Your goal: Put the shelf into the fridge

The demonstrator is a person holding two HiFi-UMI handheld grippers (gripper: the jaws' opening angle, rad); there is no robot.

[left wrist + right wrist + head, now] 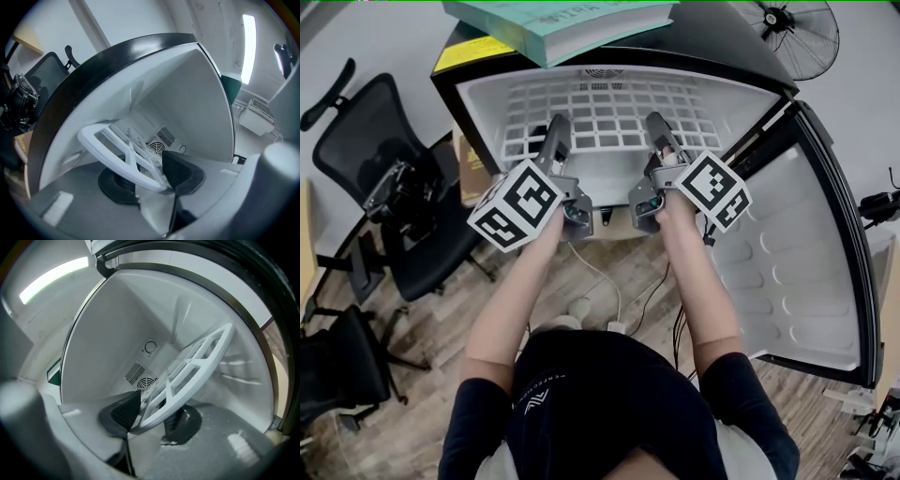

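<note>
A person standing on a wood floor [441, 375] is reaching both arms into the mouth of a small black fridge [478, 103], whose door [806, 262] is hanging wide open at the right and leaving the whole front clear. The white grid shelf [609, 117] is lying inside the white cavity, spanning nearly from one side wall to the other. Its side edges are running close beside both walls, with open room showing above it up to the ceiling of the compartment. A round vent [140, 378] is showing on the back wall beyond it. The left claw [147, 180] is pinching the shelf's front rim, one dark pad above the bar and one below. The right claw [152, 417] is gripping the same rim farther right in the same way, its jaws parted only by the thickness of the plastic. A green book [572, 23] is resting on the fridge top, a black office chair [384, 169] is standing to the left, and a fan [792, 33] is standing behind.
</note>
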